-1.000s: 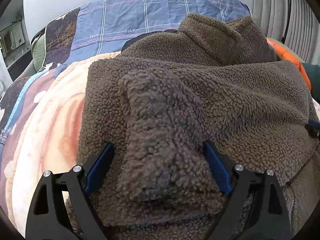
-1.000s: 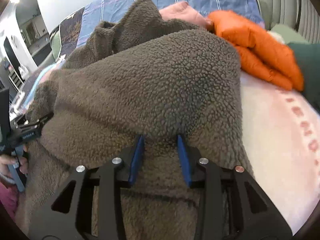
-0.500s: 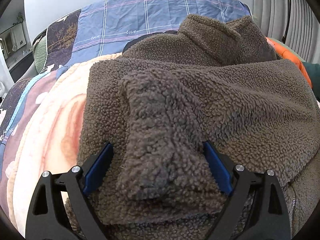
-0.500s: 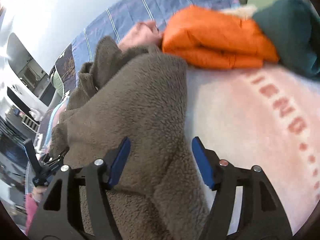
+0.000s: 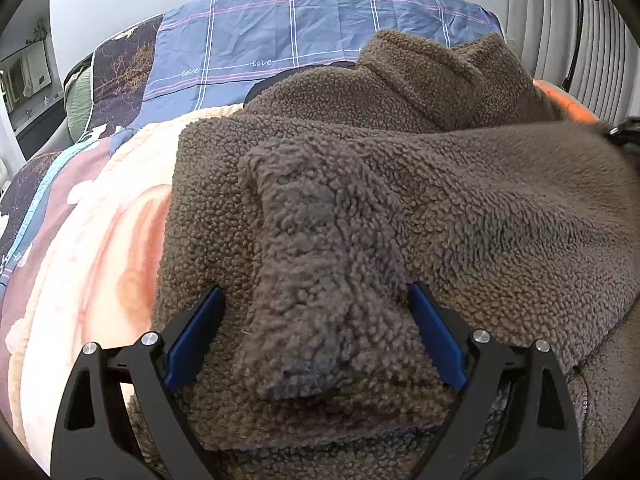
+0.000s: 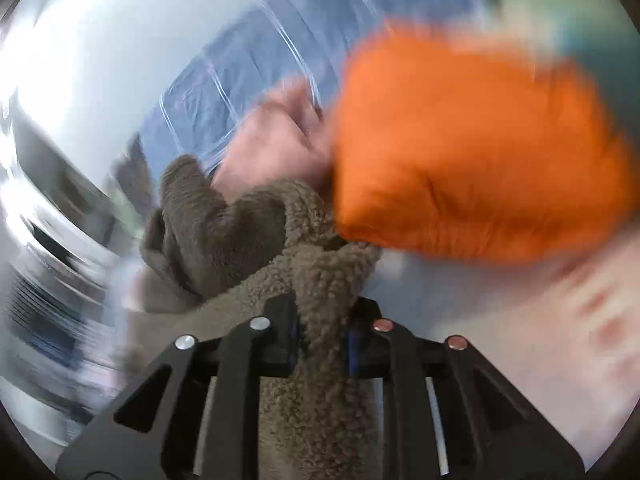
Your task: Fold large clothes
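Observation:
A brown fleece jacket (image 5: pixel 400 184) lies on the bed, one sleeve (image 5: pixel 320 280) folded down across its front. My left gripper (image 5: pixel 316 320) stands open, its blue pads on either side of the sleeve's cuff and apart from it. In the blurred right wrist view my right gripper (image 6: pixel 320 332) is shut on a bunched fold of the same brown fleece jacket (image 6: pixel 320 272), which rises between the black fingers (image 6: pixel 280 320) and is lifted off the bed. A small piece of the right gripper shows at the left wrist view's right edge.
A peach and pink blanket (image 5: pixel 92 272) covers the bed left of the jacket, with a blue checked sheet (image 5: pixel 300 32) behind. A folded orange garment (image 6: pixel 472 140), a pink one (image 6: pixel 276 136) and a dark green one (image 6: pixel 612 52) lie beyond the lifted fleece.
The right gripper opened, swung to the jacket's right edge, then shut on a fold of fleece and lifted it. The jacket's right side now looks stretched. The left gripper kept still.

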`<state>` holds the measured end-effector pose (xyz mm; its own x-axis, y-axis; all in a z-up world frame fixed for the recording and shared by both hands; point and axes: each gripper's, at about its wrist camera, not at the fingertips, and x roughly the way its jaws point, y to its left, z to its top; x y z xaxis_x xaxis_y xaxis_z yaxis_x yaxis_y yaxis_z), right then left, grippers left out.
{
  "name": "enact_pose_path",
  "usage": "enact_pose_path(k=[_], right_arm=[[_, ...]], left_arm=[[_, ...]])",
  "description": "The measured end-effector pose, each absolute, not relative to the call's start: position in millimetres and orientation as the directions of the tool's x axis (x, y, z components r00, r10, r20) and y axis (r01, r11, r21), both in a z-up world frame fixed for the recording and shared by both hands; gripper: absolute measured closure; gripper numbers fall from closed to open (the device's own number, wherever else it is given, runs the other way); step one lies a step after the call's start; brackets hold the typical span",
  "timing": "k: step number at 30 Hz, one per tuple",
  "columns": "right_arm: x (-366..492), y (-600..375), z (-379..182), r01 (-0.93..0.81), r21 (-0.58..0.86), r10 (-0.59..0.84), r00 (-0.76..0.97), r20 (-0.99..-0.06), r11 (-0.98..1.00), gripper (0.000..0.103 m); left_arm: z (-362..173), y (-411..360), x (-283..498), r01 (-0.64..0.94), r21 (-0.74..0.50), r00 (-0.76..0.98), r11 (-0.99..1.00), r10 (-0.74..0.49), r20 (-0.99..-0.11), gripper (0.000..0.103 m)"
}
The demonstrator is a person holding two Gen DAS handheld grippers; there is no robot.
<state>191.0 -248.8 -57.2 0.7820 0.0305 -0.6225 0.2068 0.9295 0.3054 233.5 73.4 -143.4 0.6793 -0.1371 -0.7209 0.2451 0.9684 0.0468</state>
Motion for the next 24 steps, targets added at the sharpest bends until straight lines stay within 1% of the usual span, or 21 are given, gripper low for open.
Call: enact_pose_path(k=[2, 3, 4, 5, 6, 7, 8, 9, 10, 11, 13, 14, 15, 16, 17, 18, 19, 20, 21, 22, 24], right_arm=[[189.1, -224.2, -57.2, 0.244, 0.073, -0.149, 0.774, -0.615, 0.967, 0.087], [197.3, -221.9, -71.2, 0.259, -0.008, -0.205, 0.742, -0.638, 0.966, 0.085], [207.4, -221.1, -87.8, 0.26, -0.061, -0.233, 0.709, -0.665, 0.964, 0.084], [215.3, -226.6, -106.1, 0.257, -0.086, -0.241, 0.666, -0.706, 0.963, 0.078], [220.9, -229.4, -110.6, 0.27, -0.086, -0.246, 0.642, -0.726, 0.959, 0.07], [218.3, -231.7, -105.4, 0.301, -0.077, -0.263, 0.651, -0.712, 0.951, 0.064], [209.6, -231.9, -94.2, 0.331, -0.08, -0.294, 0.671, -0.68, 0.94, 0.053], [200.0, -230.9, -83.7, 0.353, -0.089, -0.323, 0.69, -0.648, 0.931, 0.049], [189.2, -228.5, -72.6, 0.356, -0.096, -0.335, 0.707, -0.623, 0.93, 0.049], [173.2, -223.2, -58.3, 0.32, -0.081, -0.301, 0.735, -0.607, 0.944, 0.049], [148.0, -210.8, -43.8, 0.207, -0.013, -0.172, 0.779, -0.603, 0.978, 0.05], [131.7, -201.1, -40.7, 0.117, 0.032, -0.074, 0.79, -0.609, 0.993, 0.05], [119.8, -197.0, -44.4, 0.056, 0.051, -0.012, 0.779, -0.627, 0.997, 0.051], [111.9, -184.8, -59.2, 0.012, 0.038, 0.017, 0.732, -0.681, 0.999, 0.051], [111.1, -182.6, -74.7, 0.008, 0.004, -0.003, 0.686, -0.728, 1.0, 0.051], [110.8, -178.4, -98.1, 0.022, -0.054, -0.056, 0.631, -0.774, 0.998, 0.05], [112.9, -179.3, -122.9, 0.044, -0.11, -0.115, 0.587, -0.802, 0.993, 0.046], [109.3, -185.0, -139.9, 0.053, -0.094, -0.107, 0.598, -0.794, 0.994, 0.042], [101.2, -194.1, -140.5, 0.07, -0.032, -0.069, 0.628, -0.775, 0.997, 0.041], [90.6, -202.1, -128.3, 0.091, 0.034, -0.033, 0.645, -0.763, 0.995, 0.041], [69.8, -215.2, -110.0, 0.126, 0.11, -0.002, 0.667, -0.745, 0.986, 0.038]], left_arm=[[-143.6, 72.2, 233.0, 0.246, 0.052, 0.682, 0.968, -0.135, -0.719, 0.01], [-143.7, 72.1, 233.1, 0.248, 0.05, 0.682, 0.968, -0.138, -0.719, 0.009], [-143.7, 71.9, 233.3, 0.249, 0.048, 0.681, 0.967, -0.14, -0.719, 0.009], [-143.7, 71.5, 233.3, 0.249, 0.05, 0.681, 0.967, -0.138, -0.719, 0.009], [-143.6, 70.4, 232.5, 0.25, 0.053, 0.683, 0.967, -0.137, -0.717, 0.009], [-143.5, 70.1, 232.1, 0.248, 0.057, 0.685, 0.967, -0.133, -0.716, 0.009], [-143.6, 70.0, 231.8, 0.245, 0.061, 0.686, 0.968, -0.129, -0.716, 0.009], [-143.6, 70.7, 232.0, 0.244, 0.06, 0.686, 0.968, -0.128, -0.716, 0.009], [-143.8, 71.0, 232.1, 0.243, 0.057, 0.685, 0.968, -0.13, -0.717, 0.008], [-143.8, 70.7, 232.3, 0.244, 0.054, 0.684, 0.968, -0.132, -0.718, 0.008], [-143.8, 70.5, 232.3, 0.244, 0.054, 0.683, 0.968, -0.132, -0.718, 0.008], [-143.7, 70.6, 232.3, 0.244, 0.054, 0.683, 0.968, -0.132, -0.718, 0.008], [-143.7, 70.6, 232.4, 0.244, 0.053, 0.683, 0.968, -0.133, -0.718, 0.008], [-143.7, 70.6, 232.5, 0.244, 0.053, 0.683, 0.968, -0.133, -0.719, 0.008], [-143.5, 70.8, 232.8, 0.244, 0.051, 0.682, 0.968, -0.134, -0.719, 0.008], [-143.7, 70.8, 232.6, 0.245, 0.05, 0.681, 0.968, -0.135, -0.719, 0.008], [-143.2, 71.8, 232.6, 0.247, 0.042, 0.68, 0.968, -0.142, -0.72, 0.008], [-141.4, 73.6, 232.0, 0.254, 0.026, 0.677, 0.967, -0.159, -0.719, 0.008], [-137.2, 77.2, 229.4, 0.259, 0.01, 0.673, 0.966, -0.174, -0.719, 0.008], [-132.0, 81.5, 225.1, 0.253, 0.009, 0.672, 0.967, -0.169, -0.721, 0.008], [-116.4, 96.9, 206.2, 0.247, 0.024, 0.694, 0.969, -0.16, -0.702, 0.008]])
